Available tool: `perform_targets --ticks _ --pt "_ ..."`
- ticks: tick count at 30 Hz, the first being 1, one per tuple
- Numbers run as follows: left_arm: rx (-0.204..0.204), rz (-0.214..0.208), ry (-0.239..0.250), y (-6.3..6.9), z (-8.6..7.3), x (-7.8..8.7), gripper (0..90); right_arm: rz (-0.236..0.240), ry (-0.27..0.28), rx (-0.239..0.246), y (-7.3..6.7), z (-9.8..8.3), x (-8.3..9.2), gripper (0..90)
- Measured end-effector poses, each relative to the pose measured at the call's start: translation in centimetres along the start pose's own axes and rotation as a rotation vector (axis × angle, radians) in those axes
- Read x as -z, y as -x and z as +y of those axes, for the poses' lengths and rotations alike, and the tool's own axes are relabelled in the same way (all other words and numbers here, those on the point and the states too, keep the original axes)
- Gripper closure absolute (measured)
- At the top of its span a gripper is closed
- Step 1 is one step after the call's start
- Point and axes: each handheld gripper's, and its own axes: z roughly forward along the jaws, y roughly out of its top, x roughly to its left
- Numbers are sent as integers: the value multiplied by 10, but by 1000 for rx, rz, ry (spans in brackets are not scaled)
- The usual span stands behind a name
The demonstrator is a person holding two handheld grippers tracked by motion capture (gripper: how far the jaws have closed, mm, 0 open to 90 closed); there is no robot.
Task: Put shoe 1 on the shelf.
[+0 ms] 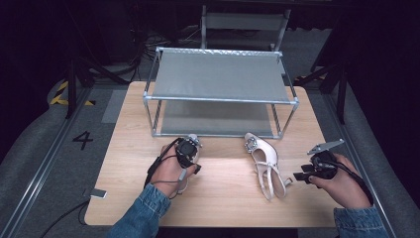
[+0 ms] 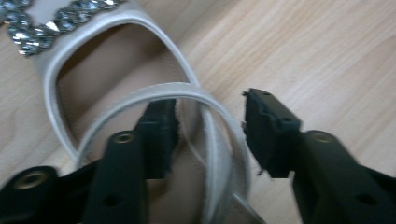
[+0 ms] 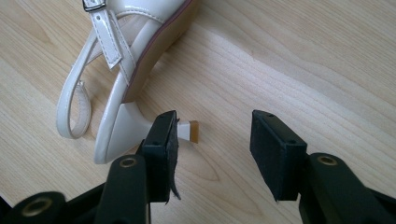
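Both shoes are in front of the rack (image 1: pixel 220 99), unshelved: my left gripper (image 2: pixel 210 133) straddles the left shoe's (image 2: pixel 116 70) strap, not clamped; my right gripper (image 3: pixel 212 149) gapes by the right shoe's (image 3: pixel 135 60) heel.

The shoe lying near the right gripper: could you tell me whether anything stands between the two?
Nothing visible does. The right gripper stands open close to the shoe, beside its heel tip, with bare table elsewhere.

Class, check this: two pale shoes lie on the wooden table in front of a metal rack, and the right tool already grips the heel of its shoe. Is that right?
Not quite. In the right gripper view the right tool is open, with the heel of the shoe beside one jaw, not gripped. The rest holds: both shoes lie on the table before the rack.
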Motion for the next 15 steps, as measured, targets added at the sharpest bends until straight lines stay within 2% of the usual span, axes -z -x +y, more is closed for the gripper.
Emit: perform_targets --ticks 2,3,4,6,7,9,12,15 --pt "-12 6 10 0 -1 0 705 3 -3 4 0 0 -1 526" --pt "-8 -18 4 0 -1 2 705 1 -5 6 0 0 -1 526" --pt "-13 -8 0 0 -1 3 794 2 -8 14 -1 0 -2 527" --pt "-14 6 -14 1 -2 4 828 3 -9 15 -1 0 -2 527" --pt "-22 21 -37 1 -1 7 844 3 -10 16 -1 0 -2 527" --pt "-24 31 -42 2 -1 10 849 3 -10 16 -1 0 -2 528" --pt "-26 53 -18 1 -3 18 853 0 -9 8 -1 0 -1 528" --pt "-28 57 -3 -3 -2 26 854 0 -7 3 1 -2 -1 529"
